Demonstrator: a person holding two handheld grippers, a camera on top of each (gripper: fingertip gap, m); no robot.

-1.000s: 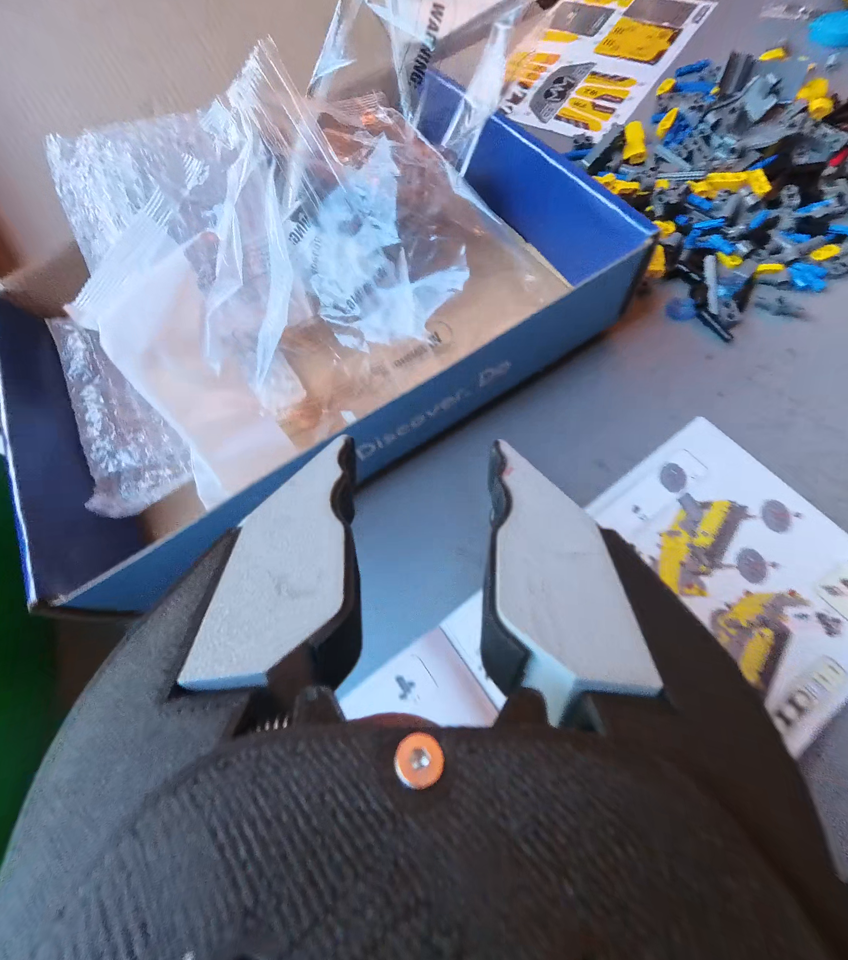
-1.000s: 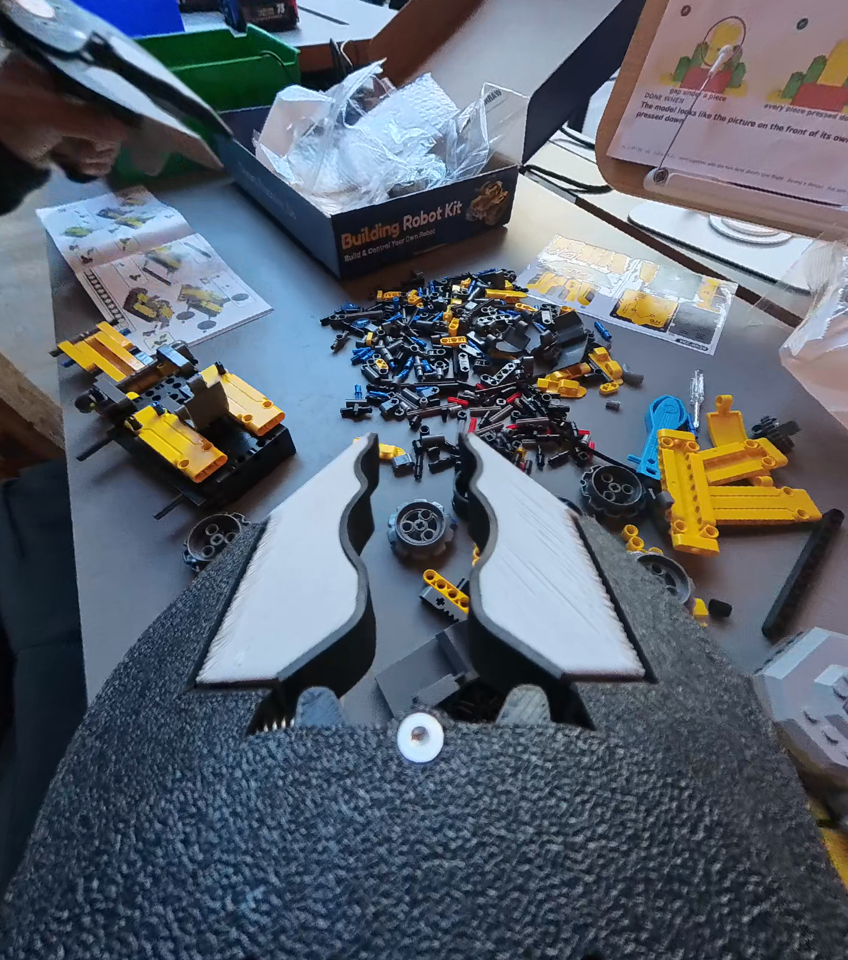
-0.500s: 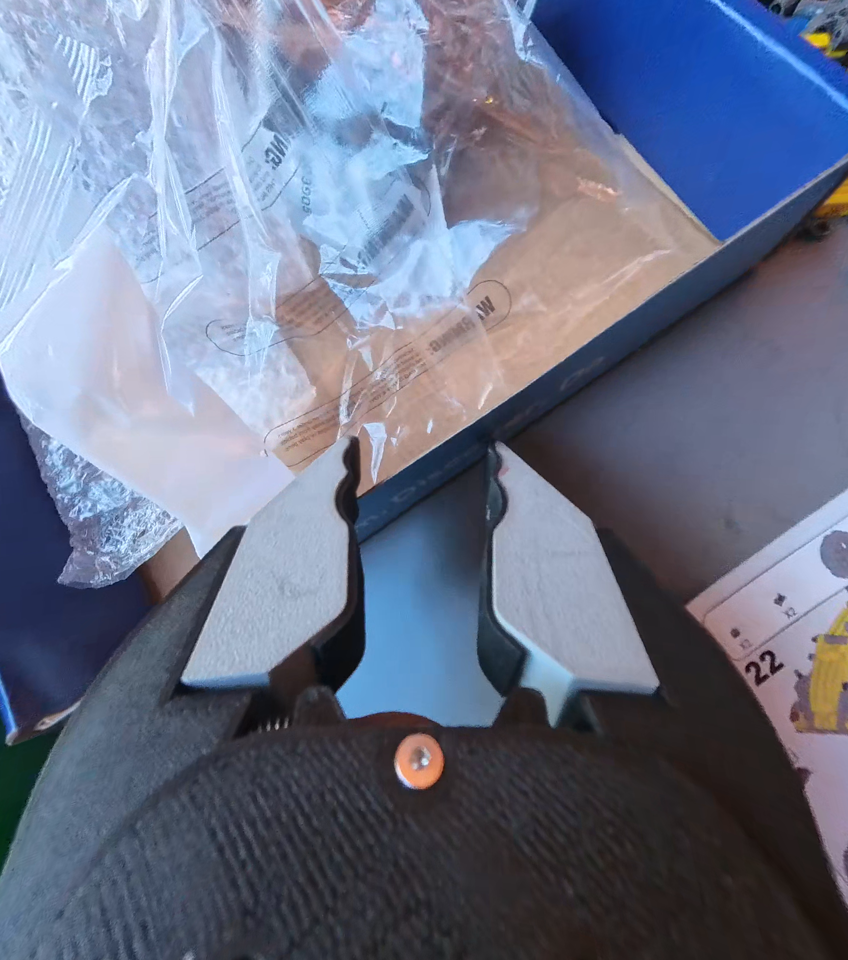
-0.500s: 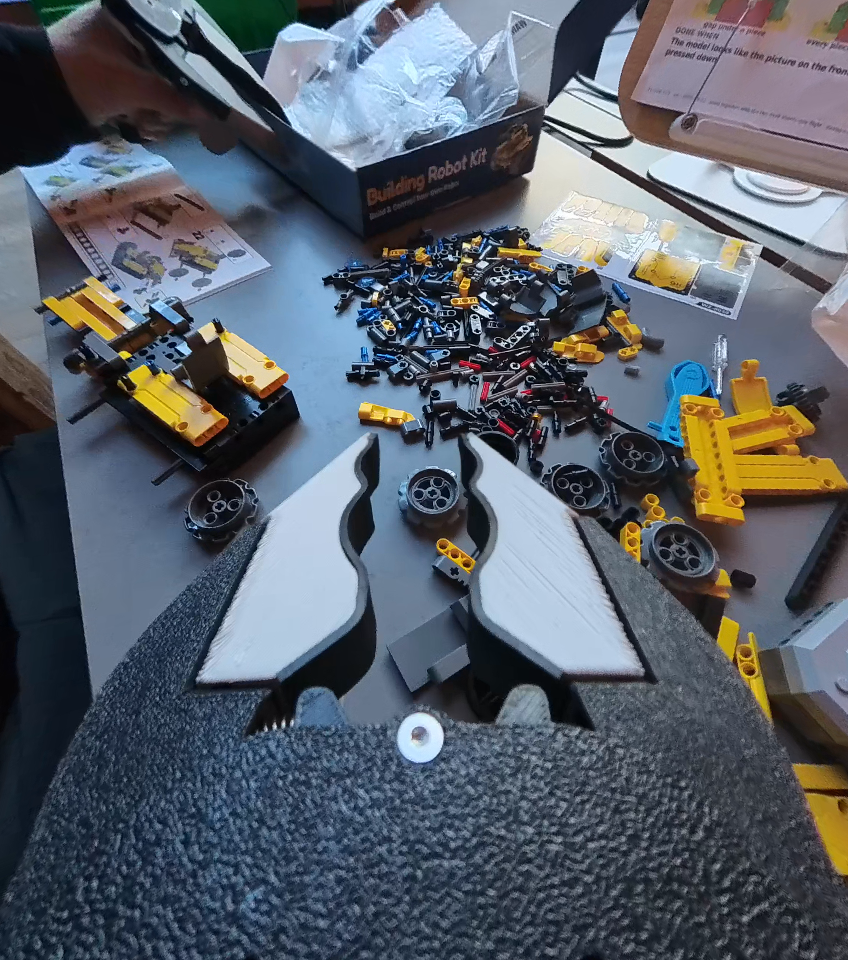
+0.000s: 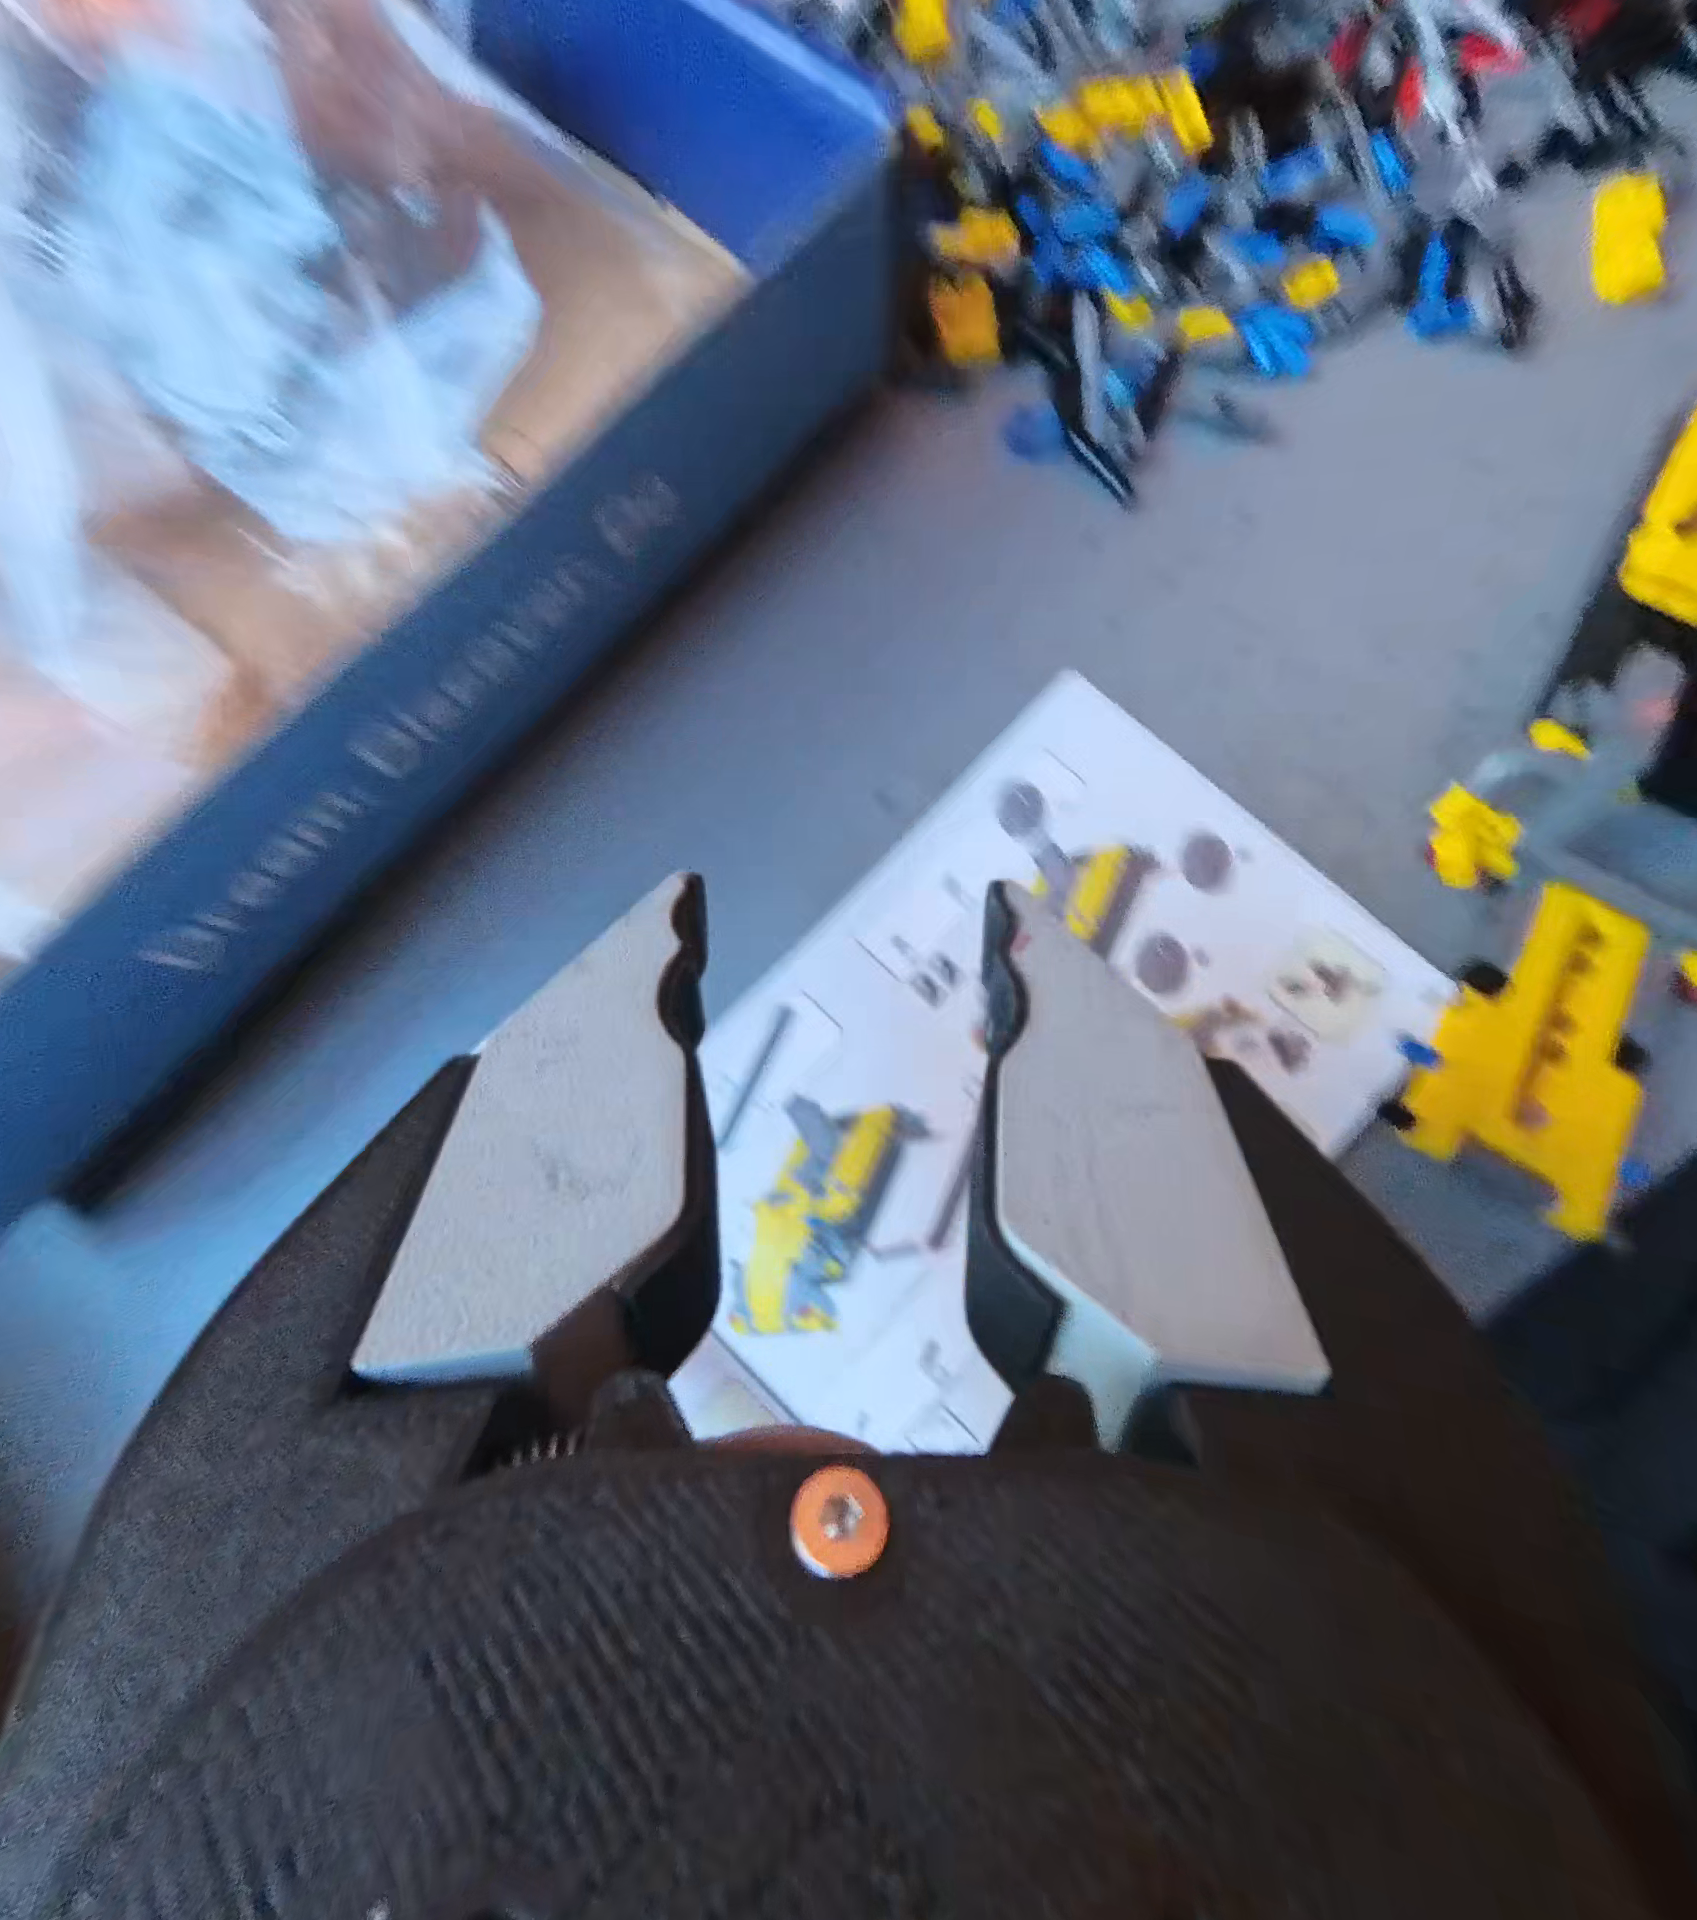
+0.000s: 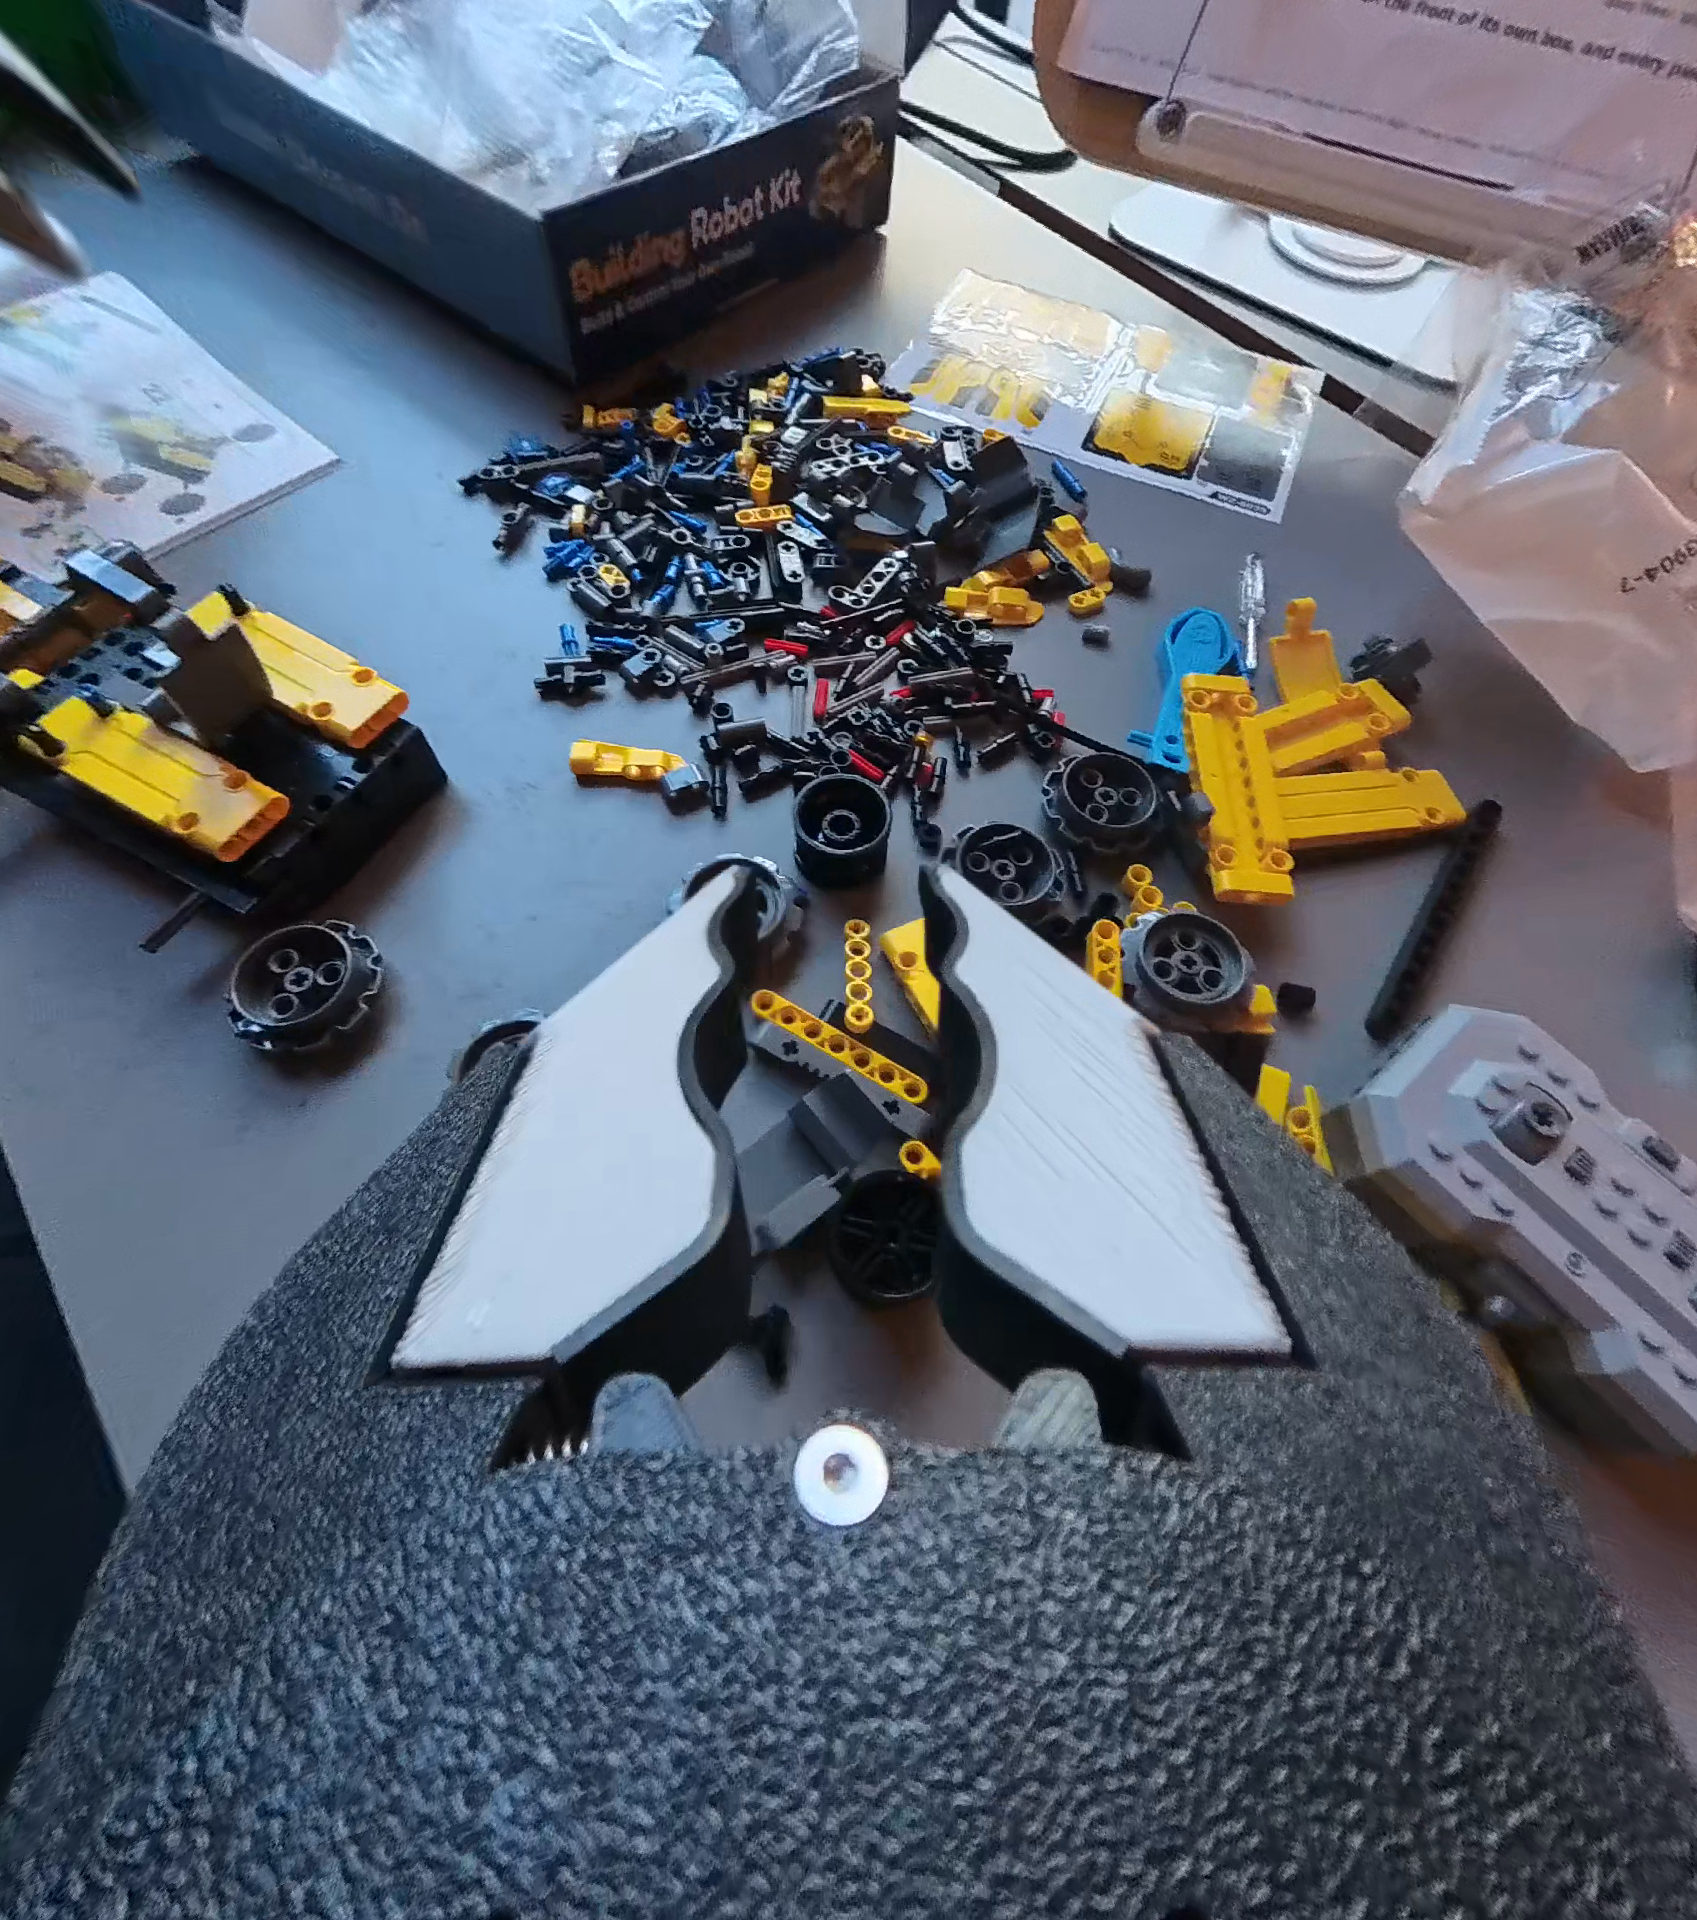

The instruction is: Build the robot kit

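My left gripper (image 5: 842,902) is open and empty above the instruction booklet (image 5: 1062,997) on the grey table, just right of the blue kit box (image 5: 470,665) that holds crumpled clear bags (image 5: 148,312). The view is blurred. My right gripper (image 6: 836,885) is open and empty above loose parts: a black wheel hub (image 6: 842,829) lies just beyond its tips, and a yellow holed beam (image 6: 839,1044) and grey pieces (image 6: 802,1143) lie between its fingers. The half-built yellow and black vehicle (image 6: 169,727) stands to its left.
A pile of small black, blue, red and yellow parts (image 6: 782,603) covers the table's middle. Yellow beams (image 6: 1291,769), a grey remote block (image 6: 1592,1247), a sticker sheet (image 6: 1114,405), a clear bag (image 6: 1633,499) and several wheels (image 6: 304,982) lie around. The booklet (image 6: 96,416) lies at the left. About 40 centimetres separates my left fingertips from my right. Between my right fingertips and the grey remote block (image 6: 1592,1247) there is roughly 15 centimetres.
My left gripper has pulled back from the box edge and swung right, over the booklet. My right gripper has moved forward and lower over the wheels and loose parts. Both stay open.
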